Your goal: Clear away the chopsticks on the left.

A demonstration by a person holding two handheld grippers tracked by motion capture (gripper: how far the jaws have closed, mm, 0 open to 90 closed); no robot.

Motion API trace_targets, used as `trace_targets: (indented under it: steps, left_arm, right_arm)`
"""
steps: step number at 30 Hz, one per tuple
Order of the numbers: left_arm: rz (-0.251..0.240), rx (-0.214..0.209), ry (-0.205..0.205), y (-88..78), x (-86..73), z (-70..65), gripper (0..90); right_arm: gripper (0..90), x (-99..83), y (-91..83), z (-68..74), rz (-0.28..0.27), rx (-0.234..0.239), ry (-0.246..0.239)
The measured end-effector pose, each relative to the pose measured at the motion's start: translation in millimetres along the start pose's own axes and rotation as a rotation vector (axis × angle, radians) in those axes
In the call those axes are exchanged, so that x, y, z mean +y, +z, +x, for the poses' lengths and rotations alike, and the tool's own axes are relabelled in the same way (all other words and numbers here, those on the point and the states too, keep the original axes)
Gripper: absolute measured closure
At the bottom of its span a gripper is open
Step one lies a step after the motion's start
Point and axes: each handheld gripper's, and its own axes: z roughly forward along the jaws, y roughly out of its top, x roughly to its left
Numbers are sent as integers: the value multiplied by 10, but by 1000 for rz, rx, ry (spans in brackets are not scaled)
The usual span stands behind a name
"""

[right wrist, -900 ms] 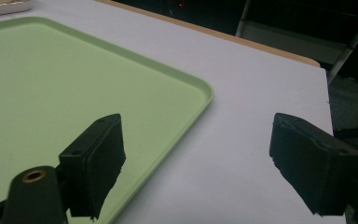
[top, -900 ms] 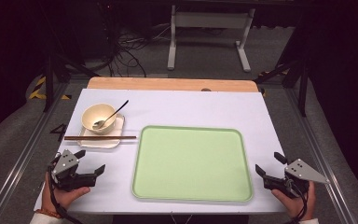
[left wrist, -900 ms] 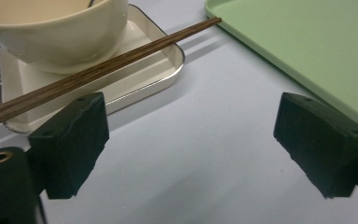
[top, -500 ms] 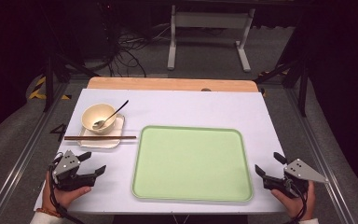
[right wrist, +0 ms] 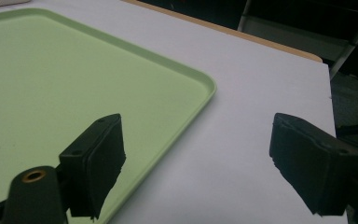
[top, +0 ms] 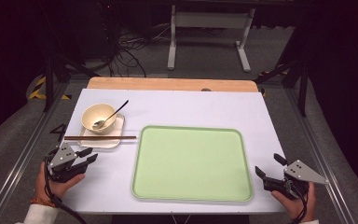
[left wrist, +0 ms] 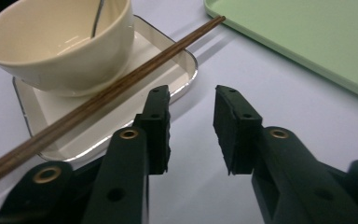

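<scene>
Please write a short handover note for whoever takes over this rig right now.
Left gripper: open, empty, jaws partly apart, just short of the small tray's near corner.
Right gripper: open wide, empty, at the green tray's right front corner.
Things: cream bowl with spoon sits on the small tray; chopsticks lie across that tray's front.
Done: nothing moved; green tray empty.
Left: likely grasp the chopsticks or small tray first.

High overview; two close tongs-mounted views sharing tray [top: 192, 163].

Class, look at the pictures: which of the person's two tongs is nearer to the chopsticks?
Left. The left tongs sit just below the chopsticks, jaws apart and empty; the right tongs are across the green tray.
</scene>
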Motion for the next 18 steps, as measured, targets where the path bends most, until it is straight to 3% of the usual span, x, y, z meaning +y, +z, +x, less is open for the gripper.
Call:
trace_targets:
  steps: [8,16,18]
  left_arm:
    - [42,25,20,110,61,256,734]
    - [26,-9,-29,183,86,472,692]
    - [44,-14,-30,235,79,523,686]
  right_arm:
    - [184,-22,-5,-7,9,-17,5]
    - [184,-34,-9,-8,13,-25,11]
    - [184,-35,-12,-11,11,-29,13]
